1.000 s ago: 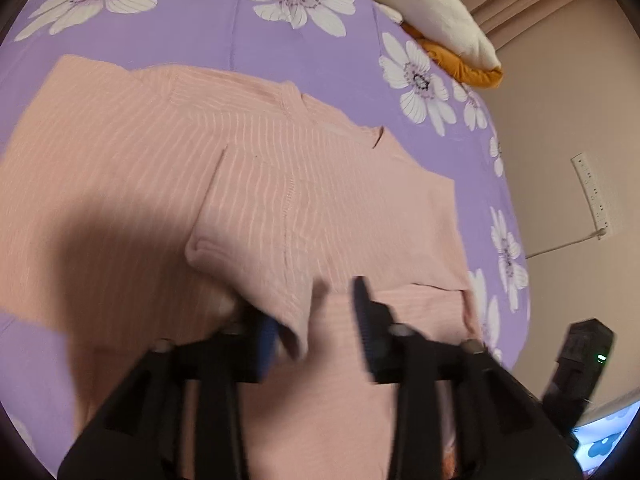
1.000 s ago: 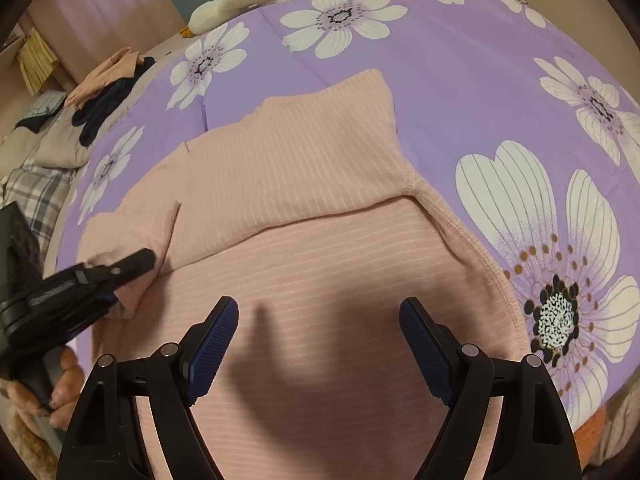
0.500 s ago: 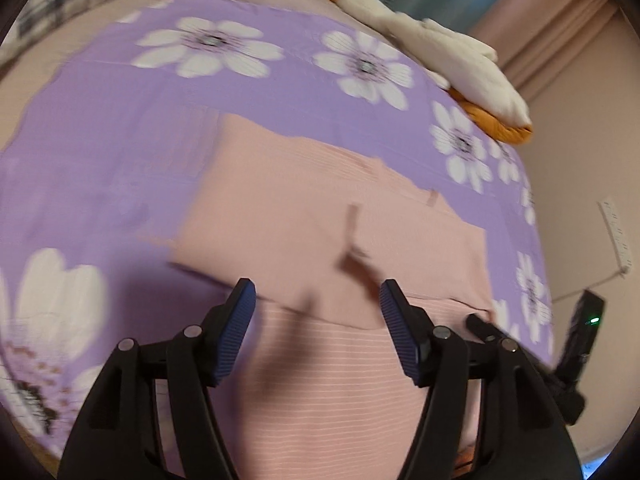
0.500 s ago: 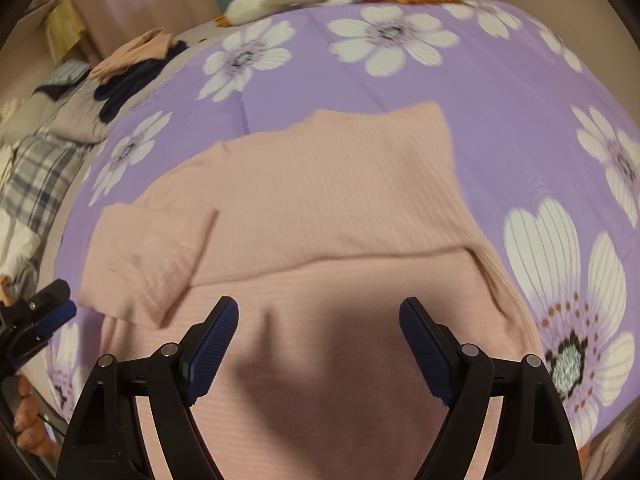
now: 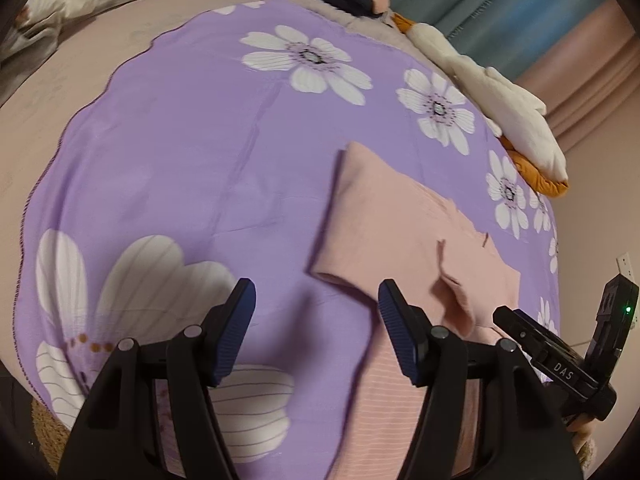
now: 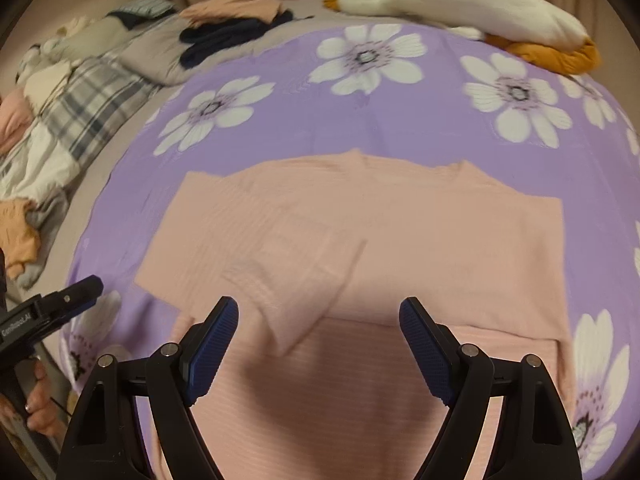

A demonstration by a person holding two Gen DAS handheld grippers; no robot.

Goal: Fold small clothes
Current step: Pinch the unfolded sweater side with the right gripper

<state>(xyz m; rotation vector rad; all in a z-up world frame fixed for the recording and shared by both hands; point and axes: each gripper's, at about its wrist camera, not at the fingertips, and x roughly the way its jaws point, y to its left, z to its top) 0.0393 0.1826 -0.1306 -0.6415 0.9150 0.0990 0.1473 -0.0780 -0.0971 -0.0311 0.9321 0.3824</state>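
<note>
both sleeves lie folded in on the pink top (image 6: 400, 240); left gripper (image 5: 316, 332) and right gripper (image 6: 320, 344) hover, jaws open, empty. next, seemingly: grasp the hem.

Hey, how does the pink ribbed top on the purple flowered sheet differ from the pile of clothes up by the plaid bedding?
The pink ribbed top lies flat, its sleeves folded in over the body; the pile of clothes is a loose, rumpled heap. The top is one colour, while the pile mixes peach and dark navy pieces. The top rests on the purple flowered sheet; the pile sits beyond its edge. Neither is held: both grippers' jaws are open.
</note>
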